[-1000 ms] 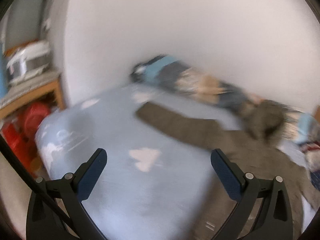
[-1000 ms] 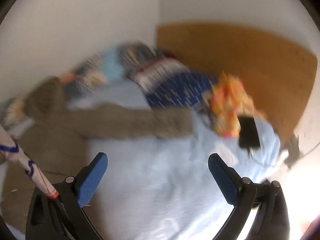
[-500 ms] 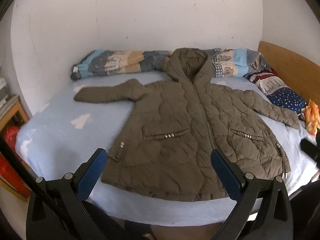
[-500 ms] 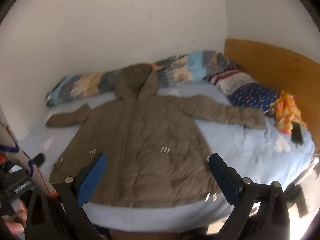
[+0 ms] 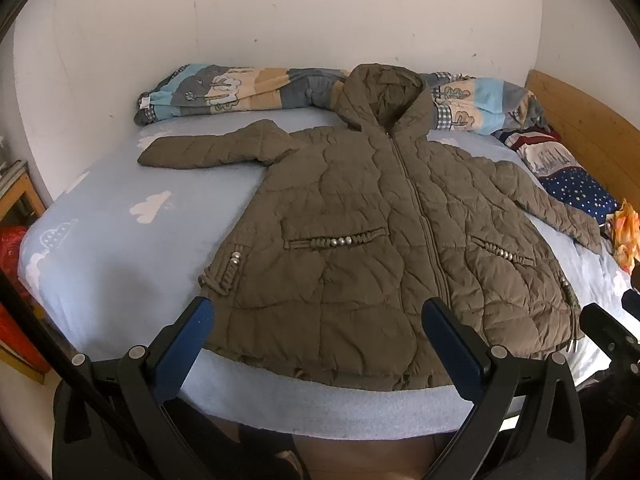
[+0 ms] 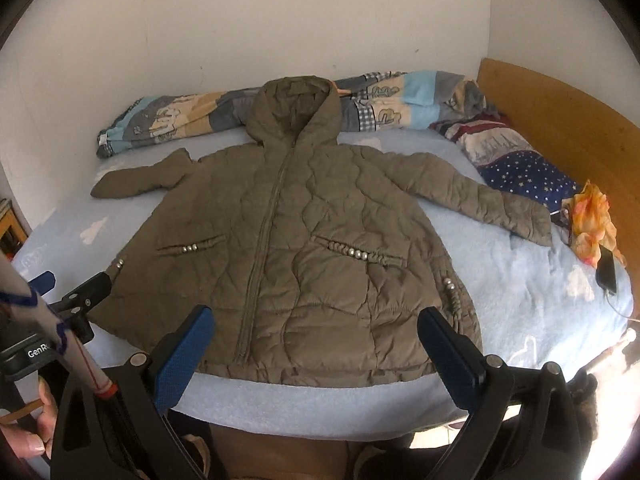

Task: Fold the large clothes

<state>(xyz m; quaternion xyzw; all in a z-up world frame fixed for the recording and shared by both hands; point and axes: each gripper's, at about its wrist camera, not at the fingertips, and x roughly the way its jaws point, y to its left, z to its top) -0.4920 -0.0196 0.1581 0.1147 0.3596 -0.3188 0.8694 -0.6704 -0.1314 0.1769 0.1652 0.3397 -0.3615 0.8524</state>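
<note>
An olive quilted hooded jacket [image 5: 376, 232] lies flat, front up and zipped, on a light blue bed [image 5: 120, 240], sleeves spread to both sides and hood toward the wall. It also shows in the right wrist view [image 6: 304, 240]. My left gripper [image 5: 318, 332] is open and empty, held above the bed's near edge over the jacket's hem. My right gripper [image 6: 314, 340] is open and empty, also above the near edge by the hem. The left gripper's tip also shows at the left of the right wrist view [image 6: 76, 292].
A rolled patterned quilt [image 5: 240, 92] lies along the wall. A starred pillow [image 6: 520, 168], an orange cloth [image 6: 592, 216] and a phone [image 6: 606, 270] lie by the wooden headboard [image 6: 560, 120]. A shelf with red items [image 5: 12, 240] stands left of the bed.
Both grippers swung from the bed's two ends to face the jacket head-on, then moved a little closer. Both stayed open and empty.
</note>
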